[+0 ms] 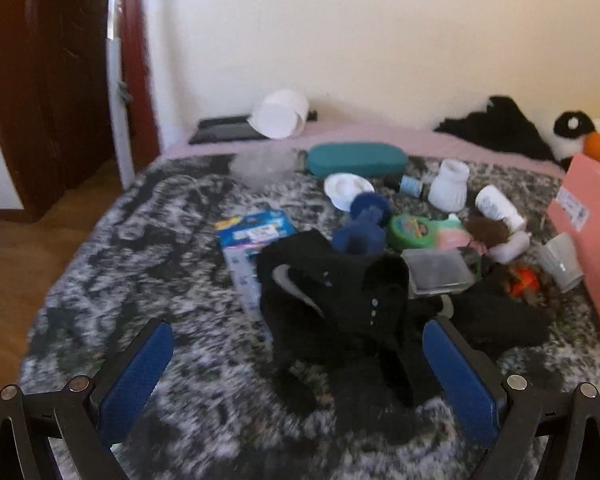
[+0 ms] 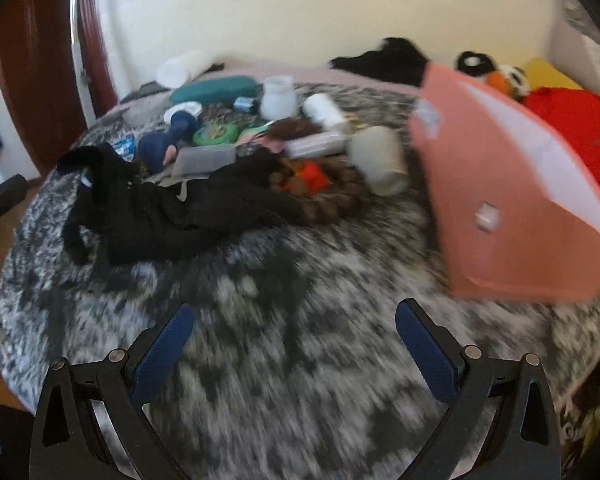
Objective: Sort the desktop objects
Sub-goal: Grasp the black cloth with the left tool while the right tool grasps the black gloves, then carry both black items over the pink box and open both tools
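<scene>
A heap of objects lies on a black-and-white fuzzy blanket (image 1: 148, 216). Black socks with a grey swoosh (image 1: 332, 292) lie nearest; they also show in the right wrist view (image 2: 160, 204). Behind are a blue dumbbell (image 1: 364, 224), a blue-white box (image 1: 248, 248), a green round toy (image 1: 412, 230), a clear plastic case (image 1: 440, 272), a teal case (image 1: 356, 158) and white bottles (image 1: 450, 190). My left gripper (image 1: 296, 332) is open, its fingers either side of the socks' near end. My right gripper (image 2: 294, 316) is open and empty over bare blanket.
A pink box (image 2: 508, 192) stands open at the right; it also shows in the left wrist view (image 1: 596, 240). A grey cup (image 2: 380, 160) lies beside it. Plush toys (image 1: 580, 136) and a white tub (image 1: 280, 114) sit by the wall. A wooden door (image 1: 48, 80) is left.
</scene>
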Action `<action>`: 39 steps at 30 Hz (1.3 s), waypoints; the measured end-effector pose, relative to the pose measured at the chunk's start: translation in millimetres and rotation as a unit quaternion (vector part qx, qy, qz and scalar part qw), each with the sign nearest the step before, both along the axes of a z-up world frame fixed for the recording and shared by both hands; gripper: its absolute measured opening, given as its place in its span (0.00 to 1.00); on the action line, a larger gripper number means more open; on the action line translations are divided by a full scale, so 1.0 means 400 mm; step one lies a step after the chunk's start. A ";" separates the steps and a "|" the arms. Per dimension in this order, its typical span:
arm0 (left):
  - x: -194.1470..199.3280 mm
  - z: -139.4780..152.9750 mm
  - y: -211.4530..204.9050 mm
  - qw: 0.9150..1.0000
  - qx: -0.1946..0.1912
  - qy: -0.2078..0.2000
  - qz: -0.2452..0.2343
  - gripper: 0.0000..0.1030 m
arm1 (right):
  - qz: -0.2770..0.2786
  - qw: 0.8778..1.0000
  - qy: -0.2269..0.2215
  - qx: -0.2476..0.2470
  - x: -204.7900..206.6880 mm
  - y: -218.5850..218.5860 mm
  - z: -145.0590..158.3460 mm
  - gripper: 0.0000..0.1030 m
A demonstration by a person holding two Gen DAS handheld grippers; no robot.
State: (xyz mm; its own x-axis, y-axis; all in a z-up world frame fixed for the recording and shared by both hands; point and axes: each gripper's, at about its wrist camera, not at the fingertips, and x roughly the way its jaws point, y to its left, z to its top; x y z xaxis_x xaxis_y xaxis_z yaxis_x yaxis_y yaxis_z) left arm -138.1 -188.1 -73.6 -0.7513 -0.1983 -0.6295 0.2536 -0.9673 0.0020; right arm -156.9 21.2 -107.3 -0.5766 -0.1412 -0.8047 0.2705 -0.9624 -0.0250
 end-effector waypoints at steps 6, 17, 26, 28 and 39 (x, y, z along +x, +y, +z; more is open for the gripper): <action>-0.107 -0.062 -0.020 1.000 -0.005 -0.026 0.012 1.00 | 0.010 1.000 0.003 0.015 -0.113 -0.094 -0.065 0.98; -0.178 -0.130 -0.064 0.991 0.079 -0.103 -0.020 0.05 | 0.054 0.998 -0.017 -0.011 -0.162 -0.130 -0.075 0.17; -0.008 0.060 -0.041 0.997 0.051 -0.007 -0.052 0.05 | 0.098 0.992 0.047 -0.056 0.004 -0.091 0.104 0.16; 0.033 0.098 -0.037 0.997 0.048 0.008 -0.063 0.05 | 0.103 0.991 0.057 -0.069 0.055 -0.070 0.143 0.16; 0.151 0.347 0.194 0.977 0.030 0.092 -0.190 0.05 | 0.064 0.975 0.184 -0.107 0.282 0.121 0.414 0.16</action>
State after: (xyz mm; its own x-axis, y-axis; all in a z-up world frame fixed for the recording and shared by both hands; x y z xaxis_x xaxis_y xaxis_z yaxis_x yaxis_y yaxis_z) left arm -77.8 -110.5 65.3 -0.8650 0.1490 -0.4791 -0.1321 -0.9888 -0.0689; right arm -44.3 69.5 58.5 -0.7880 -0.3719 -0.4906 0.3984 -0.9156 0.0540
